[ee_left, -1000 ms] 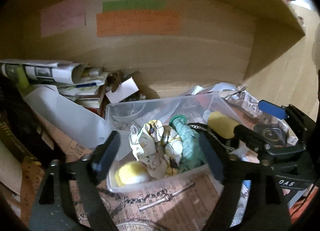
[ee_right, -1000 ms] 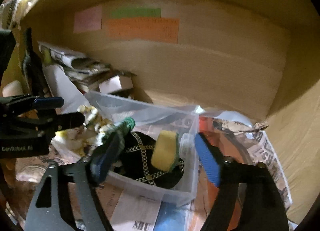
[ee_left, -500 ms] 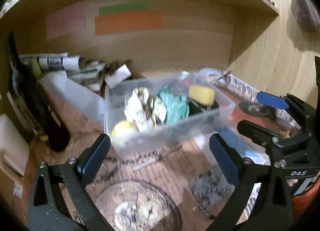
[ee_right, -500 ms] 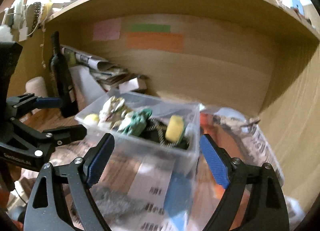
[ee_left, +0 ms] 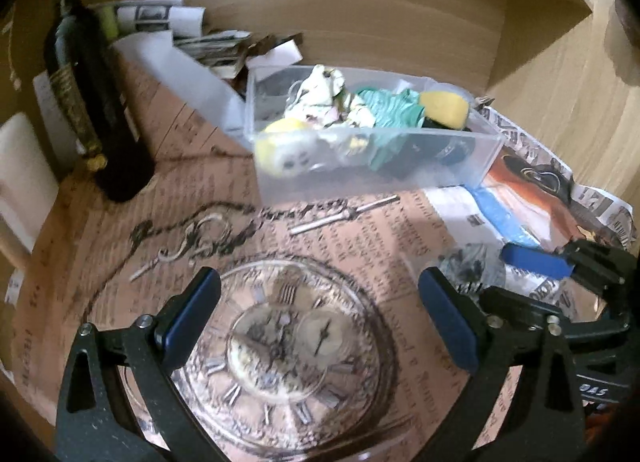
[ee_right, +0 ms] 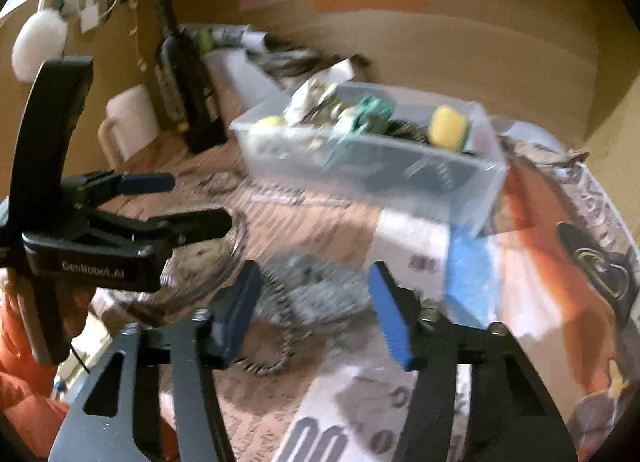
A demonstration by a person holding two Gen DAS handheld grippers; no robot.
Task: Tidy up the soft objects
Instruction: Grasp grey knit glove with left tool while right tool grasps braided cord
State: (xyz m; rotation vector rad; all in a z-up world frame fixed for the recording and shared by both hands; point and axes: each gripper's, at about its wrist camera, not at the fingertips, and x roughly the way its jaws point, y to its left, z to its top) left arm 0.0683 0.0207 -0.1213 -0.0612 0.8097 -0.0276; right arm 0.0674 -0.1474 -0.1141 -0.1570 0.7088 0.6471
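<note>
A clear plastic bin [ee_left: 472, 166] stands at the back of the desk and holds soft items: a yellow sponge [ee_left: 443, 108], a teal cloth [ee_left: 390, 112], a white patterned cloth [ee_left: 320, 96] and a yellow plush ball [ee_left: 280, 146]. The bin also shows in the right wrist view [ee_right: 460, 198]. My left gripper [ee_left: 318, 326] is open and empty over a glass clock dish [ee_left: 280, 350]. My right gripper [ee_right: 316, 314] is open and empty above a grey metal scrubber [ee_right: 320, 294] with a chain.
A dark wine bottle [ee_left: 92, 102] stands at the left, a white mug [ee_right: 128, 124] beside it. Rolled newspapers [ee_left: 168, 18] lie at the back. A chain and metal pin [ee_left: 344, 214] lie before the bin. Newspaper sheets [ee_left: 532, 182] cover the right.
Both grippers have pulled back from the bin toward the desk front. The bin and its soft items stay in place. The clock dish and scrubber have come into view.
</note>
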